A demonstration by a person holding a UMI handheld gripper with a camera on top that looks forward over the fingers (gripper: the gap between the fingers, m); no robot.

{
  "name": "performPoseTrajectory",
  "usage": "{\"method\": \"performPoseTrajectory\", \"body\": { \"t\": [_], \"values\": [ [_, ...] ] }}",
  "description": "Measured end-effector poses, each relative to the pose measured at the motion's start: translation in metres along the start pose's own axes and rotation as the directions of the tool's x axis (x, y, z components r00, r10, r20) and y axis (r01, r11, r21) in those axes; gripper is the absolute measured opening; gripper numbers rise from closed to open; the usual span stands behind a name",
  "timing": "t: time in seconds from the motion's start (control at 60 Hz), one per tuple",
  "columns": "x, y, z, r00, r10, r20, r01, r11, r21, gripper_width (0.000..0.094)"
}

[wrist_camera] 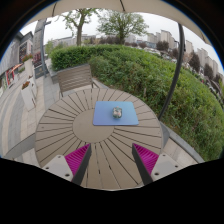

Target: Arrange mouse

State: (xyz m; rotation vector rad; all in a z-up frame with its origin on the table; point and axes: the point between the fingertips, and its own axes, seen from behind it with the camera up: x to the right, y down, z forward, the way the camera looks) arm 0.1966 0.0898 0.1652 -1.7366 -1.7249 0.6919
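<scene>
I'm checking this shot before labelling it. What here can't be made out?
- Mouse on the blue mat, gripper view: too small to tell its facing or buttons.
- Round wooden table: near rim hidden behind the open gripper.
- Bench: legs hidden behind the table.

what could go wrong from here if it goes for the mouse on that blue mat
The mouse sits well beyond the open gripper, so a long forward reach could arrive off-centre and knock it aside. The mouse pad lies loose on the slatted round table; pushing the mouse might drag the pad along. The slats' gaps might catch a fingertip if the fingers come in too low.
</scene>
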Motion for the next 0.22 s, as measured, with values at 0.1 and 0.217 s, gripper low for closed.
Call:
{"method": "performPoseTrajectory", "body": {
  "t": [0.1, 0.217],
  "values": [
    [0.003, 0.008, -0.006, 1.000, -0.007, -0.010, 0.007, 1.000, -0.008, 0.0837],
    [-0.002, 0.012, -0.008, 1.000, 0.015, 0.005, -0.015, 1.000, -0.011, 0.0839]
  ]
}}
